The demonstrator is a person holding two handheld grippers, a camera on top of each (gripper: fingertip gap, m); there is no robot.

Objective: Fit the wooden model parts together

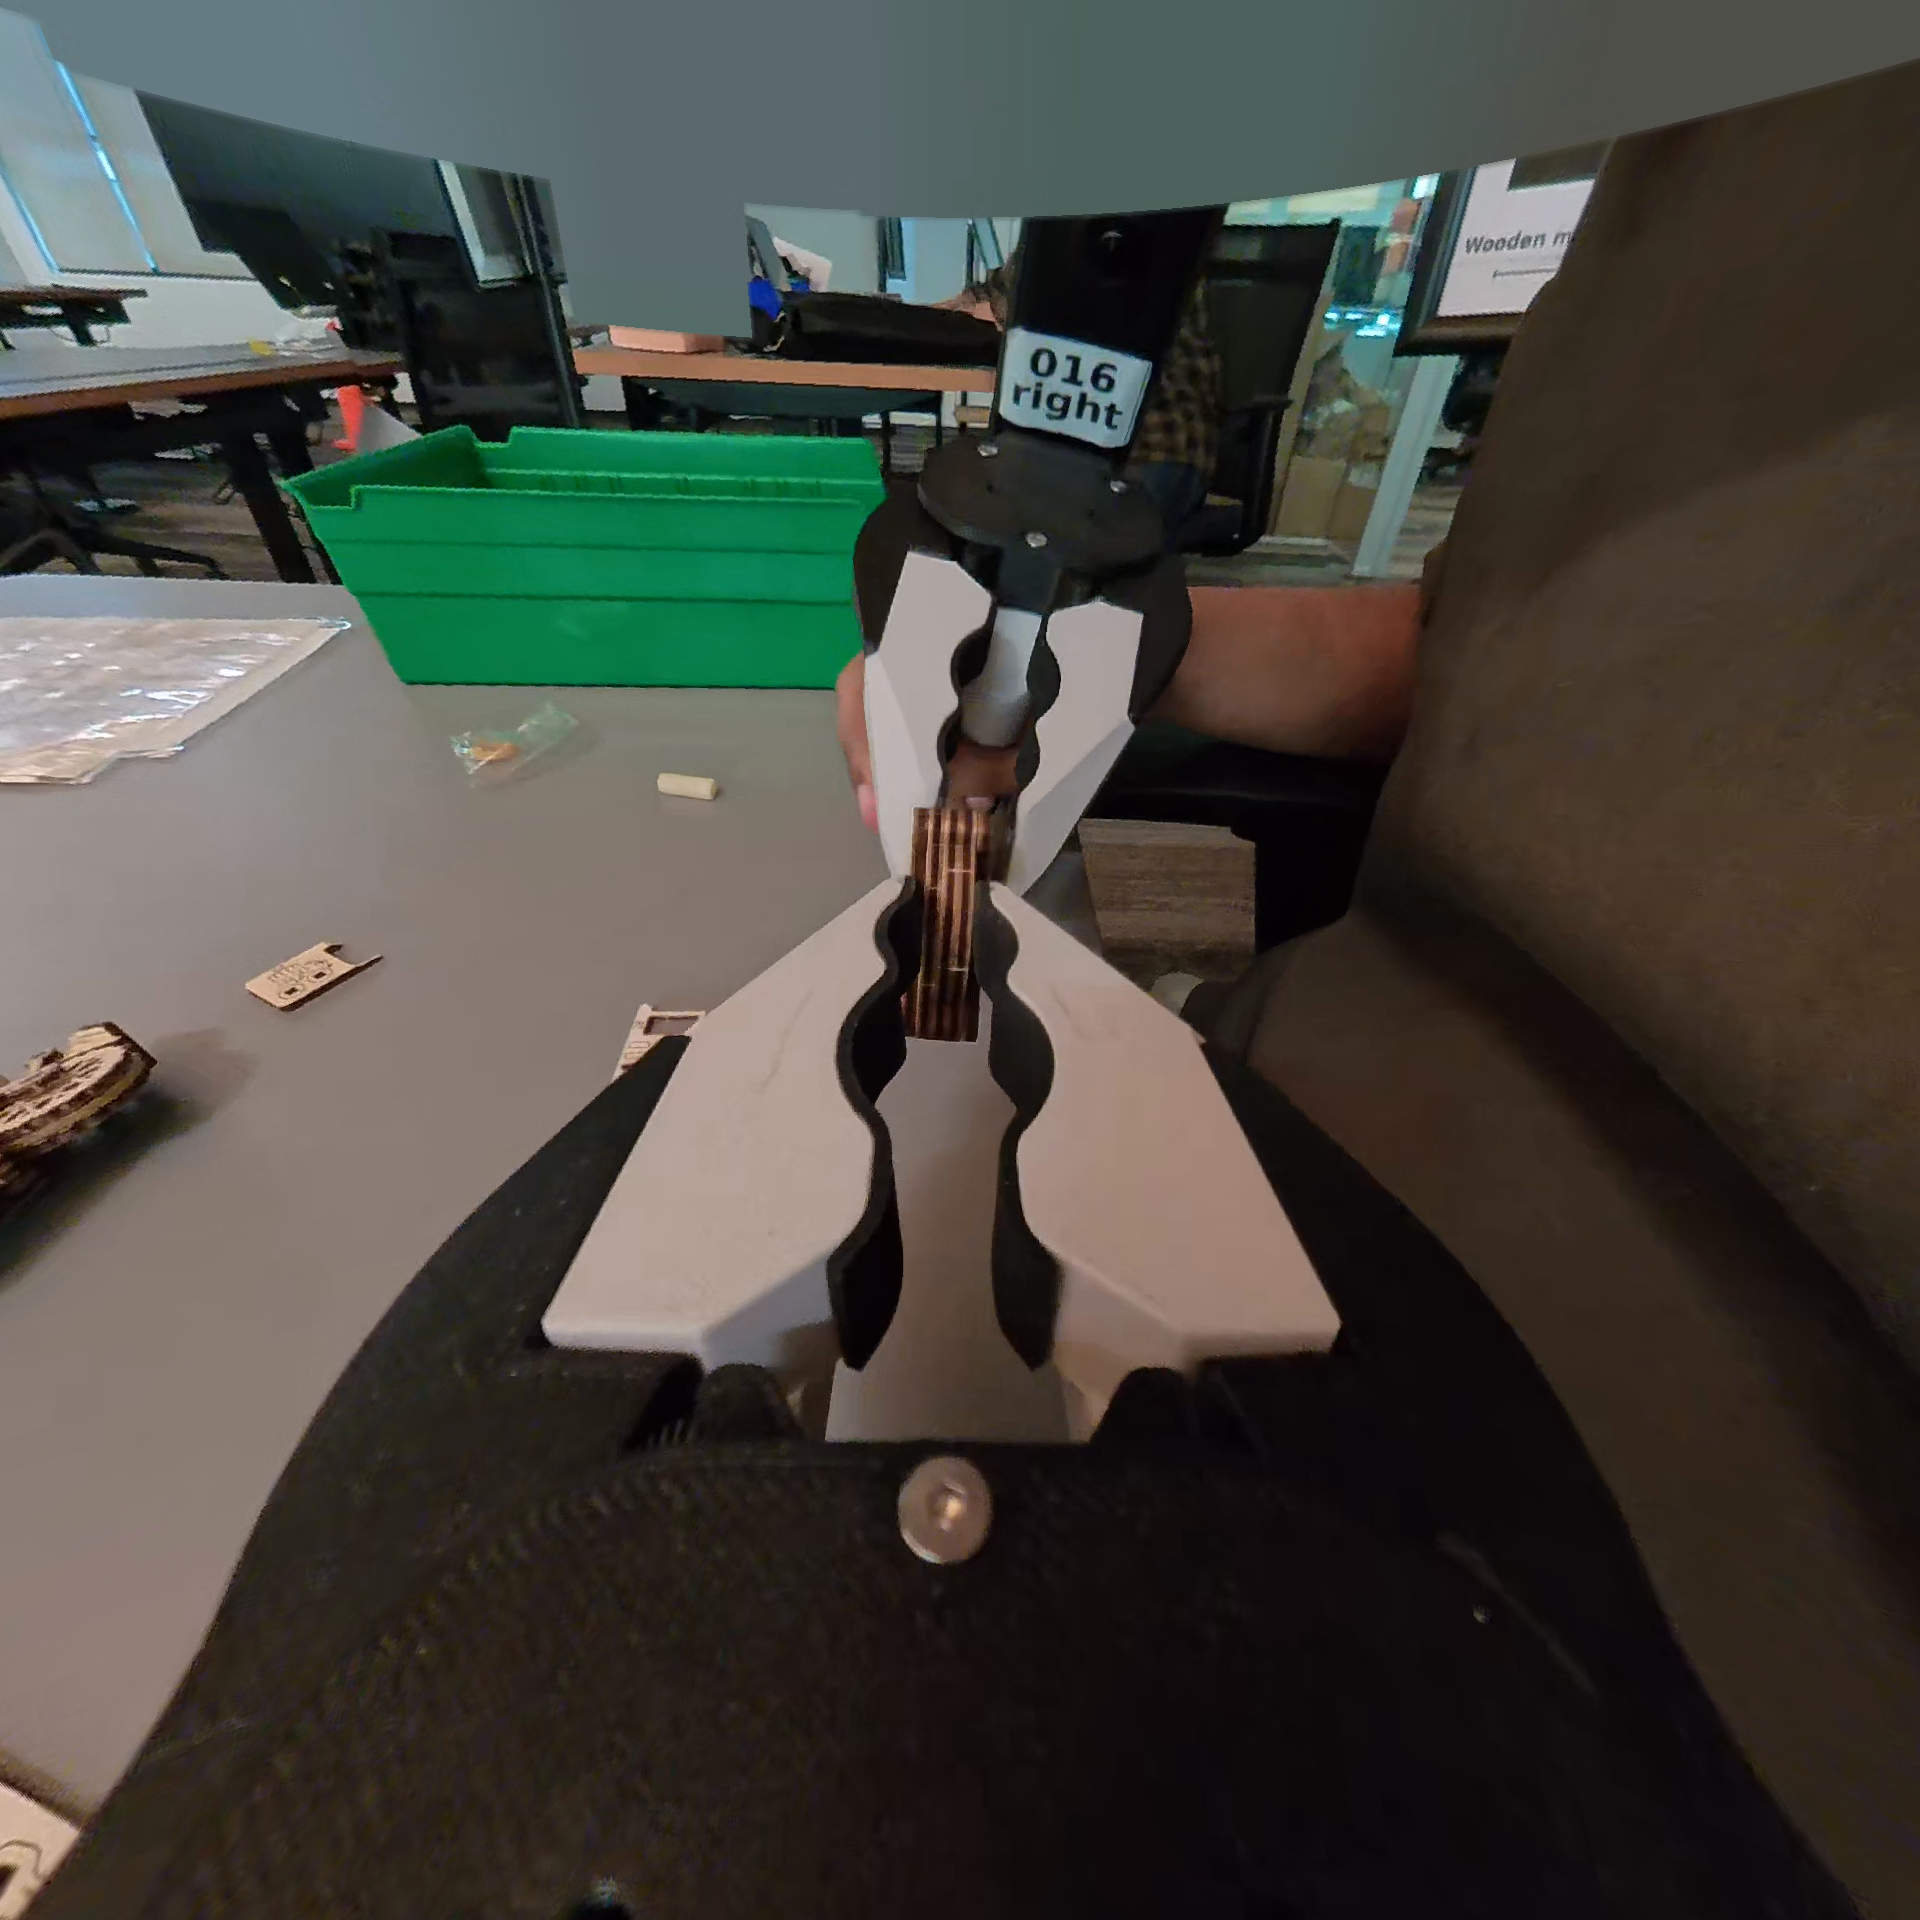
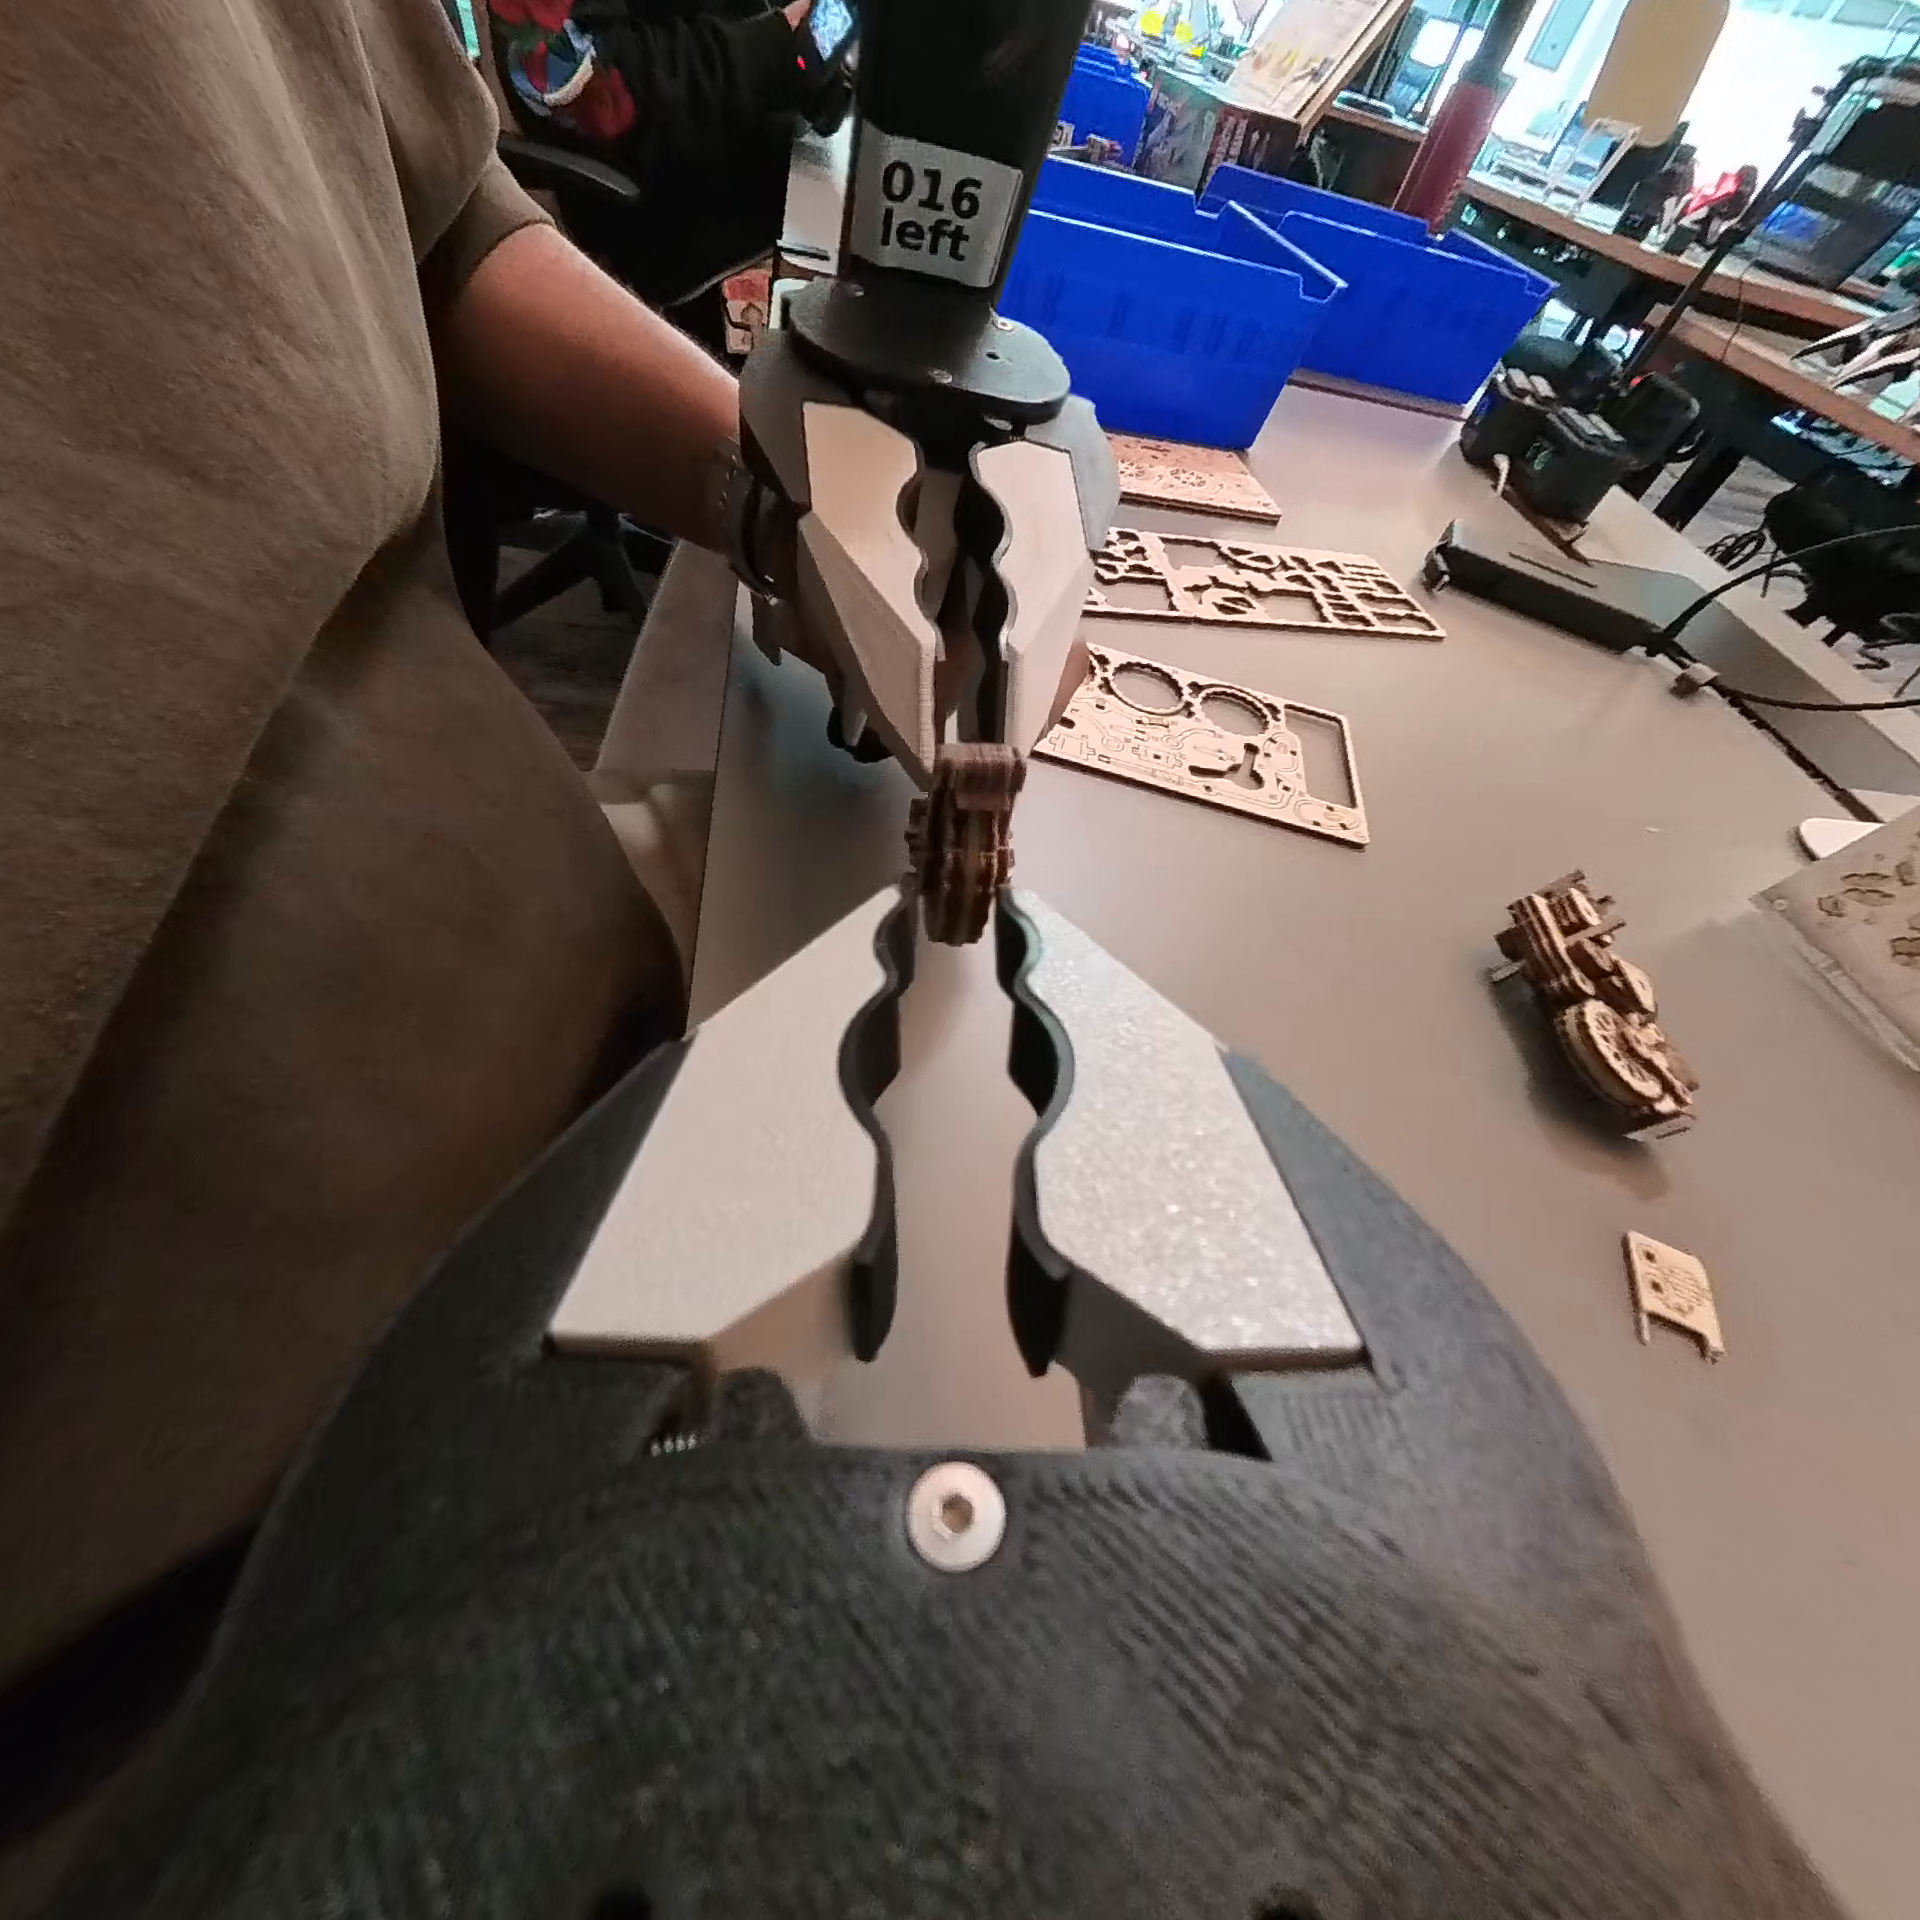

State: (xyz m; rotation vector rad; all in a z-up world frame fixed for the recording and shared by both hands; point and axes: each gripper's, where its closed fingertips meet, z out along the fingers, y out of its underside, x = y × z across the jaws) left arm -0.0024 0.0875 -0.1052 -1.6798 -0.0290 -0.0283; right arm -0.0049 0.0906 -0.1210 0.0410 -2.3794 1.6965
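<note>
A small layered wooden part is held in the air above the grey table's near edge, close to the person's body. My left gripper is shut on its lower end. My right gripper comes down from above, tip to tip with the left, and is shut on its upper end. In the right wrist view the same wooden part sits between my right gripper's tips, and the left gripper grips its far end. I cannot tell whether it is one piece or two pressed together.
A green bin, a small bag, a cream peg, a flat wooden piece and a partly built model lie on the table. Punched wooden sheets, blue bins and cables lie the other way. Less than 4 cm separates the two grippers' tips.
</note>
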